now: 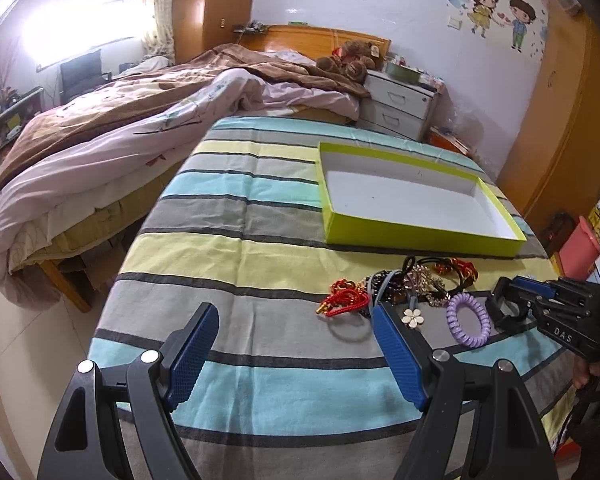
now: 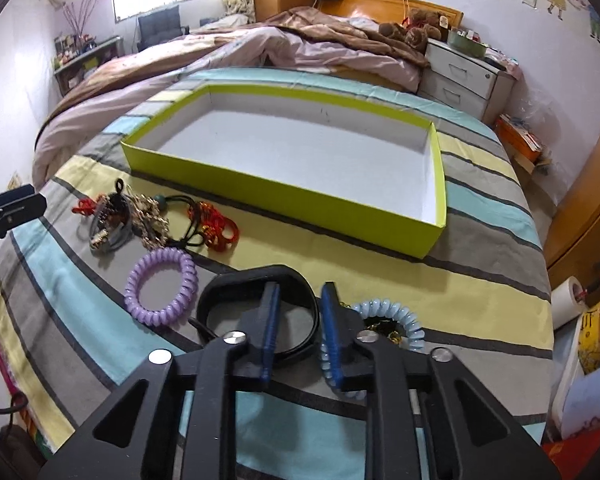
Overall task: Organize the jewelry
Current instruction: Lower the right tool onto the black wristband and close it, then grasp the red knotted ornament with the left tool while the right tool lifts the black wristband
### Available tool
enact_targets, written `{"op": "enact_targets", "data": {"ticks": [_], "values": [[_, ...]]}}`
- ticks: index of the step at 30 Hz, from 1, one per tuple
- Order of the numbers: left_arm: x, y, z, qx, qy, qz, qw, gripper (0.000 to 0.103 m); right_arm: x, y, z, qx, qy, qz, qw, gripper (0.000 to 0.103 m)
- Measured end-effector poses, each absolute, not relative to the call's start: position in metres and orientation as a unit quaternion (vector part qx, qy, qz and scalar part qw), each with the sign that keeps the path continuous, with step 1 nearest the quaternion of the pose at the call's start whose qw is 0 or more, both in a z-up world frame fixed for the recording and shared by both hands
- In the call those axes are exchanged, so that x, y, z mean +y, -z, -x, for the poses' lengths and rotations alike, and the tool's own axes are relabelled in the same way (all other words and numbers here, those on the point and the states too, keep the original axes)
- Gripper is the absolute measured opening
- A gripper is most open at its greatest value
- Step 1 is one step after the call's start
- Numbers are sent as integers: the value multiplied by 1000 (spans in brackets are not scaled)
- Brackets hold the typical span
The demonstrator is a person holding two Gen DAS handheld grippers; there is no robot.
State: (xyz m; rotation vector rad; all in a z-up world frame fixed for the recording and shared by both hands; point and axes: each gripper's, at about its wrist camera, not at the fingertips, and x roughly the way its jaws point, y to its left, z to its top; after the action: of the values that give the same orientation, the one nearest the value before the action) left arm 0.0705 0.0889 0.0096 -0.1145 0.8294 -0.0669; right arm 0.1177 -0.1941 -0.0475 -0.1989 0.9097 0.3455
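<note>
right gripper (image 2: 298, 320): jaws narrow, straddling the right side of the black band (image 2: 256, 284), with the band's rim running between the blue pads (image 2: 270, 320). gap still visible between pad and rim in the right wrist view, so can't confirm a clamp; reads as open around it. its right finger sits against the pale blue coil tie (image 2: 396, 316), which lies at 3 o'clock of the gripper.

left gripper (image 1: 296, 344): jaws wide, nothing between them, only striped cloth (image 1: 240, 264) below. its right pad (image 1: 396, 356) overlaps the edge of the jewelry pile (image 1: 400, 284) in view; contact not clear.

writing: "das" in white letters on the right gripper body, seen from the left wrist view. nothing else legible.

layout, from the right wrist view:
- purple coil bracelet (image 2: 162, 286) at 10 o'clock of the right gripper, just beside the black band, apparently not touching.
- tangled pile (red cords, beads, black elastics) further out at 10–11 o'clock.
- green tray (image 2: 284, 196), white inside, at 12 o'clock past the band, nothing visible in it.

from the left wrist view: white flower charm (image 1: 413, 317) just beside the left gripper's right pad at 1 o'clock; purple coil bracelet at 2 o'clock; tray at 1 o'clock, well apart.
</note>
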Motion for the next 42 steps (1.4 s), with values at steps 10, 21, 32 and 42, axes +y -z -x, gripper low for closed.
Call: {"op": "enact_targets", "data": {"ticks": [10, 21, 32, 42], "values": [[78, 4, -96, 429, 59, 59, 899, 78, -202, 47, -120, 434, -158, 72, 884, 6], [75, 19, -116, 455, 31, 35, 889, 56, -213, 38, -122, 421, -137, 22, 896, 6], [72, 23, -129, 453, 29, 27, 891, 56, -211, 35, -123, 414, -141, 11, 899, 6], [79, 22, -125, 447, 36, 40, 893, 24, -214, 34, -121, 409, -138, 2, 902, 6]]}}
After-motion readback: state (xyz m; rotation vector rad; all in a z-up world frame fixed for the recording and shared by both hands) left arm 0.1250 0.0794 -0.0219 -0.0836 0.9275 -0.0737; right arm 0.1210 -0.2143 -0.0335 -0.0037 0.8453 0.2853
